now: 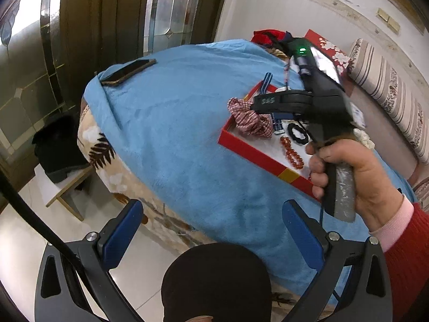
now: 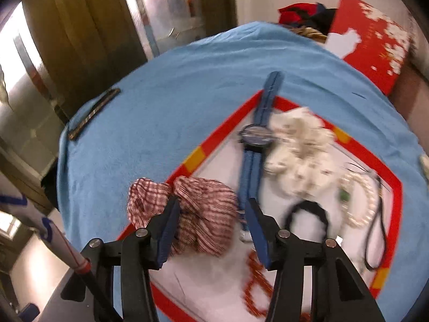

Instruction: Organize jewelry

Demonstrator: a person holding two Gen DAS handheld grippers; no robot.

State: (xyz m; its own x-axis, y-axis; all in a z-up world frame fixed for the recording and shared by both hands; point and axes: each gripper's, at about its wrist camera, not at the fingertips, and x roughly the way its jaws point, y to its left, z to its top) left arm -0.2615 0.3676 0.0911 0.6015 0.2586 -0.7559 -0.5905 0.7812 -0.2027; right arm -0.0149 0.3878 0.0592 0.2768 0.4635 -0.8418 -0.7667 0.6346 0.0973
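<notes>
Right gripper (image 2: 211,228): jaws half-spread, empty, above checked scrunchie (image 2: 187,214) straddling the red tray (image 2: 214,145) rim directly beneath; left gripper (image 1: 211,230) wide-spread, empty, farther off.

A hand (image 1: 356,177) holds the right gripper (image 1: 257,104) over a red tray (image 1: 249,147) of jewelry on a blue blanket (image 1: 171,134). The left gripper (image 1: 214,230) (jaws wide apart, nothing between) hangs at the blanket's near edge.

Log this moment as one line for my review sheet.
right gripper: open, around checked scrunchie, pads not pressing | left gripper: open, empty, above blue cloth | red tray: watch, other jewelry inside
</notes>
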